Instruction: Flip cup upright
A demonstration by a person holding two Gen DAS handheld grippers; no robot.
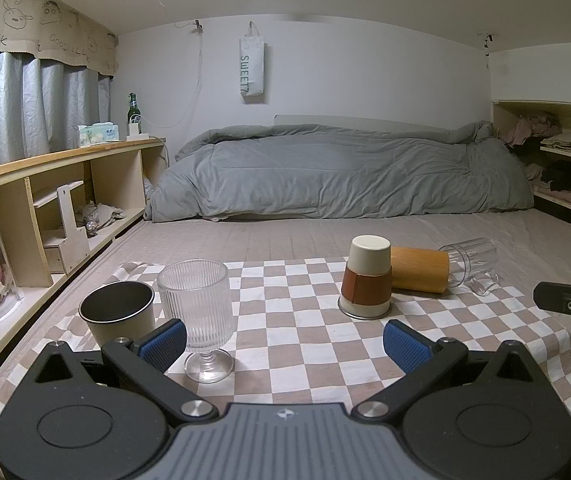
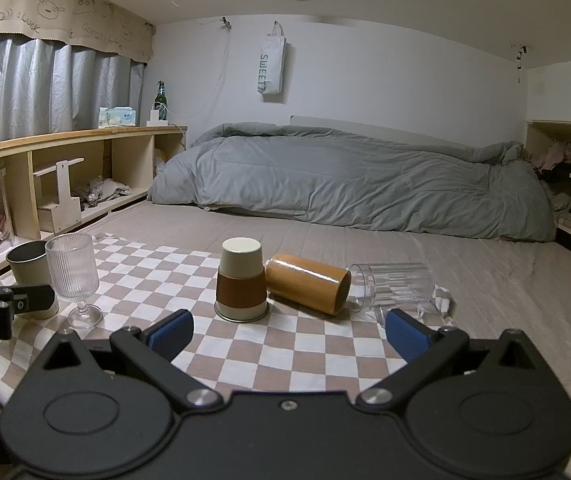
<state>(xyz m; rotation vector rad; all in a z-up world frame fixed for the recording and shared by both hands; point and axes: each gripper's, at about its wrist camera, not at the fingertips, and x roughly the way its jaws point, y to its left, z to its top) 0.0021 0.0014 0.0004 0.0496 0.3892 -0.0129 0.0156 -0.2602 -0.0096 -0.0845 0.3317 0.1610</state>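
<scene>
A cream cup with a brown sleeve (image 1: 366, 280) (image 2: 241, 282) stands upside down on the checked cloth (image 1: 297, 336) (image 2: 285, 360). Beside it a wooden cup (image 1: 419, 269) (image 2: 307, 283) and a clear glass mug (image 1: 471, 264) (image 2: 395, 286) lie on their sides. A ribbed stemmed glass (image 1: 197, 300) (image 2: 74, 276) and a dark-lined cream cup (image 1: 119, 312) (image 2: 29, 266) stand upright at the left. My left gripper (image 1: 285, 346) is open and empty, short of the cups. My right gripper (image 2: 289, 338) is open and empty, just short of the inverted cup.
The cloth lies on a bed (image 1: 325, 236) with a grey duvet (image 1: 345, 172) at the back. A wooden shelf unit (image 1: 65, 192) runs along the left. An open shelf with clothes (image 1: 553, 152) stands at the right.
</scene>
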